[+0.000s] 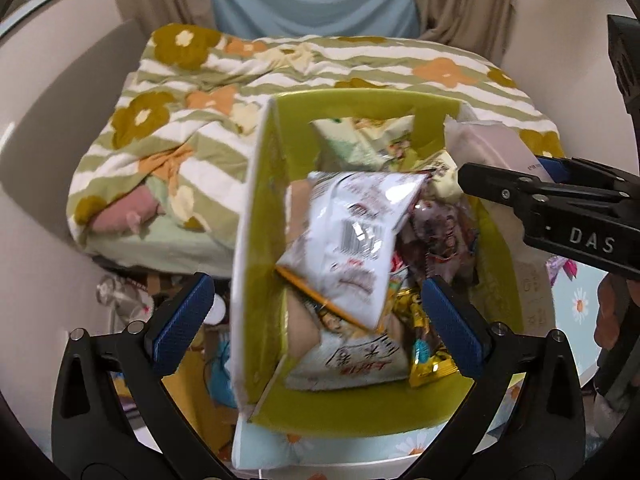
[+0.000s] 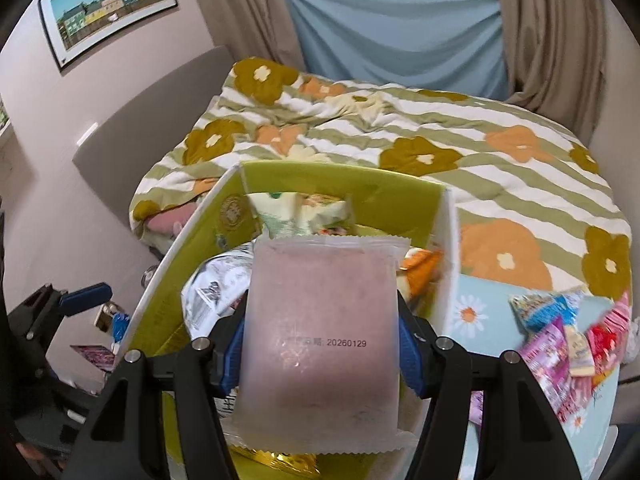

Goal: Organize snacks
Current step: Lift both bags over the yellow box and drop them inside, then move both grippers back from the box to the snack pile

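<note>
A yellow-green box (image 1: 256,208) stands on the table, filled with several snack packets. A white bag with a barcode (image 1: 352,240) sits tilted and blurred on top of the pile. My left gripper (image 1: 318,324) is open wide just in front of that bag, and neither pad touches it. My right gripper (image 2: 322,340) is shut on a frosted pinkish packet (image 2: 324,280), held upright over the box (image 2: 360,184). In the left wrist view the right gripper (image 1: 520,188) comes in from the right with that packet (image 1: 484,140) above the box's far right corner.
Several loose snack packets (image 2: 568,336) lie on the daisy-print tablecloth (image 2: 472,312) to the right of the box. Behind the table is a bed with a floral striped duvet (image 2: 400,128). Clutter covers the floor (image 1: 132,300) left of the box.
</note>
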The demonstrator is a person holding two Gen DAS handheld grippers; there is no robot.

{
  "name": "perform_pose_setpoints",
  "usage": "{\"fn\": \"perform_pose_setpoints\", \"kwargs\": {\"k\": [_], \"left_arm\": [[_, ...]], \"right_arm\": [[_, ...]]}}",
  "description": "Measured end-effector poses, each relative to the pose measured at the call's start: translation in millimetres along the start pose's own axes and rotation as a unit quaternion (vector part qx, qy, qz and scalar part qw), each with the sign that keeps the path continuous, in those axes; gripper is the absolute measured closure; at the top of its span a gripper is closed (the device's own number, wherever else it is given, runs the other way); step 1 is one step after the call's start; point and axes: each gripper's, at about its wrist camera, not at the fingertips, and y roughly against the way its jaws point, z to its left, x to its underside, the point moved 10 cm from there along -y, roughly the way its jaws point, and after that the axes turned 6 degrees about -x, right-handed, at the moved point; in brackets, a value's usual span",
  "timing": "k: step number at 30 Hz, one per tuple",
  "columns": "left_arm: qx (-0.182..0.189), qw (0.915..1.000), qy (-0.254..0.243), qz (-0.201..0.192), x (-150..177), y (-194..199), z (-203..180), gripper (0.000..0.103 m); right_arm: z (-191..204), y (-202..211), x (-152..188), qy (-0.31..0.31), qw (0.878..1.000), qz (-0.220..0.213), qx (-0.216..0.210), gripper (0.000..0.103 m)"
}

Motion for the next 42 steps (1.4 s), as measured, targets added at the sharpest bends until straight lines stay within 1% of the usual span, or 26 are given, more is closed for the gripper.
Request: {"fn": "perform_pose_setpoints", "kwargs": {"k": [2,4,6,7,8,10,13,16,23,28,31,35,38,40,42], "left_arm": [[-0.001,0.9999,0.012,0.001,3.3,0.8,6.7,0.0],[-0.003,0.9998,0.021,0.0,6.3,2.5,10.9,0.0],[-0.005,0.9997,0.024,0.001,9.2,2.9,12.9,0.0],[-0.007,0.9997,0.024,0.003,10.1,2.1,13.7,0.0],[-0.008,0.9997,0.025,0.005,11.5,1.2,14.1,0.0],[-0.007,0.9997,0.024,0.008,14.6,-1.0,12.8,0.0],[-0.003,0.9997,0.023,0.01,15.9,-2.8,9.5,0.0],[0.001,0.9997,0.022,0.003,13.7,1.0,6.8,0.0],[0.008,0.9994,0.015,-0.03,-2.5,25.9,-0.2,0.0],[0.028,0.9981,-0.001,-0.056,-12.6,48.5,-13.3,0.0],[0.046,0.9965,-0.018,-0.067,-16.6,59.4,-27.8,0.0],[0.077,0.9924,-0.047,-0.084,-23.4,71.0,-54.2,0.0],[0.105,0.9877,-0.066,-0.096,-29.1,77.2,-82.6,0.0],[0.116,0.9856,-0.076,-0.096,-29.9,78.4,-101.0,0.0],[0.129,0.9828,-0.091,-0.096,-29.9,80.3,-123.8,0.0]], "right_arm": [[4.8,-6.9,0.2,0.004,1.0,0.007,-0.003,0.045],[6.5,-14.8,1.5,0.008,1.0,0.013,0.005,0.044],[3.5,-19.5,2.4,0.003,1.0,0.015,0.012,0.039],[2.7,-20.3,3.0,-0.001,1.0,0.015,0.008,0.026],[1.8,-20.7,3.4,-0.007,1.0,0.014,0.002,0.011],[-1.1,-19.4,5.8,-0.015,1.0,0.008,-0.003,0.003],[-5.2,-17.3,7.9,-0.015,1.0,0.002,0.005,0.001],[-5.8,-10.3,6.9,-0.01,1.0,-0.007,0.008,0.001],[-2.1,22.2,-2.1,-0.005,0.999,-0.043,0.006,0.001],[-1.8,52.9,-4.5,-0.01,0.998,-0.066,0.013,0.001],[-6.8,74.4,-2.5,-0.019,0.996,-0.078,0.029,0.001],[-20.9,105.6,6.2,-0.039,0.993,-0.094,0.053,0.001],[-41.0,132.9,19.6,-0.063,0.989,-0.108,0.078,0.001],[-55.4,146.7,28.1,-0.079,0.986,-0.114,0.089,0.001],[-75.9,166.7,38.9,-0.096,0.981,-0.126,0.11,0.001]]}}
